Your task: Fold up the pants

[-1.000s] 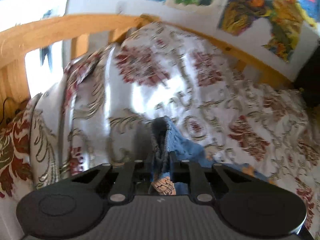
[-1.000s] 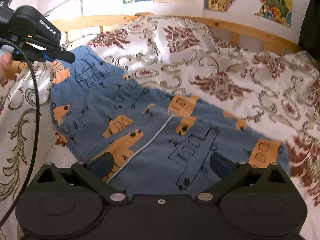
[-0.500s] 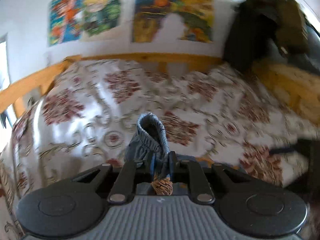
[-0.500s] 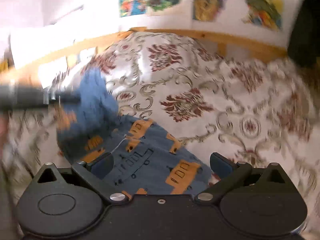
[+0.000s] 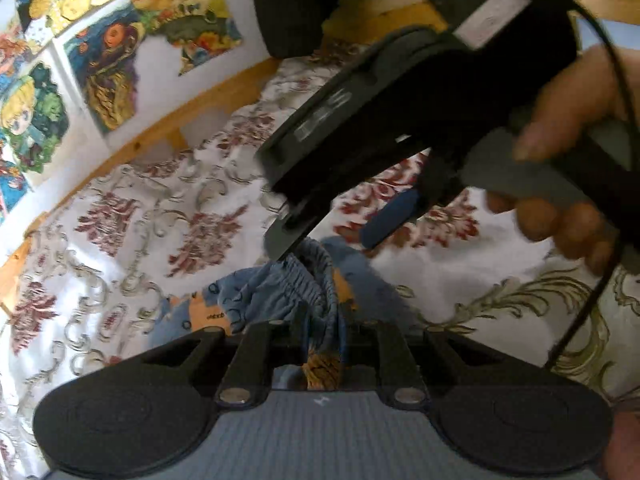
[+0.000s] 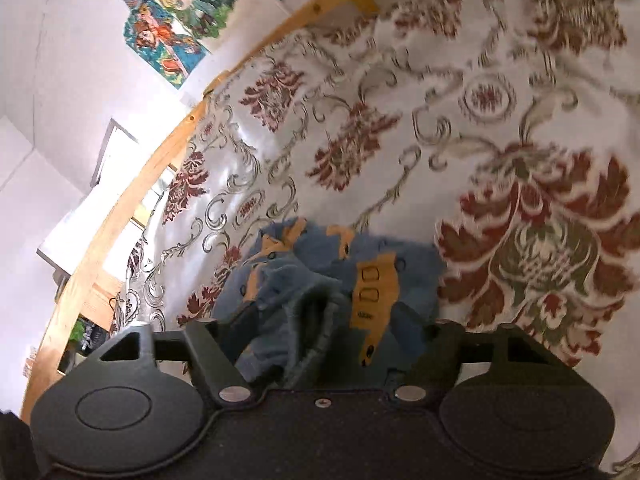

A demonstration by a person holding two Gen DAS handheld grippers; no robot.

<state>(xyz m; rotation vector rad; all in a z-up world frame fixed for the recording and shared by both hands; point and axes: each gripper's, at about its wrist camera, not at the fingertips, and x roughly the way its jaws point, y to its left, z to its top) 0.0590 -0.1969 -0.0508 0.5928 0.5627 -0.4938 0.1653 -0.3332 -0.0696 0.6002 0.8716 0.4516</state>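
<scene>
- Since the earlier frames, both wrist views have swung round: the pants, spread flat across the bedspread a second ago, are now gathered into a bunched heap, and the right gripper has come in close in front of the left one.
- Bedspread (image 6: 460,128): white with dark red floral medallions and grey scrollwork; it covers the whole bed and carries the pants.
- Bed frame (image 6: 132,184): a pale wooden rail runs along the far edge of the bedspread, against a white wall with colourful posters (image 5: 108,56).
- Pants (image 6: 320,276): blue fabric with orange printed patches, crumpled on the bedspread away from the wooden rail; the elastic waistband is raised and ruched in the left wrist view.
- Right gripper (image 5: 328,244): seen from the left wrist camera as a large black body held by a hand (image 5: 560,152) with a cable trailing down; its fingers point down onto the waistband. In its own view the fingers stand well apart with blue fabric bunched between them; whether they grip it cannot be told.
- Left gripper (image 5: 322,320): fingers drawn close together, pinching a fold of the waistband, with a patterned orange scrap of the fabric showing between them.
</scene>
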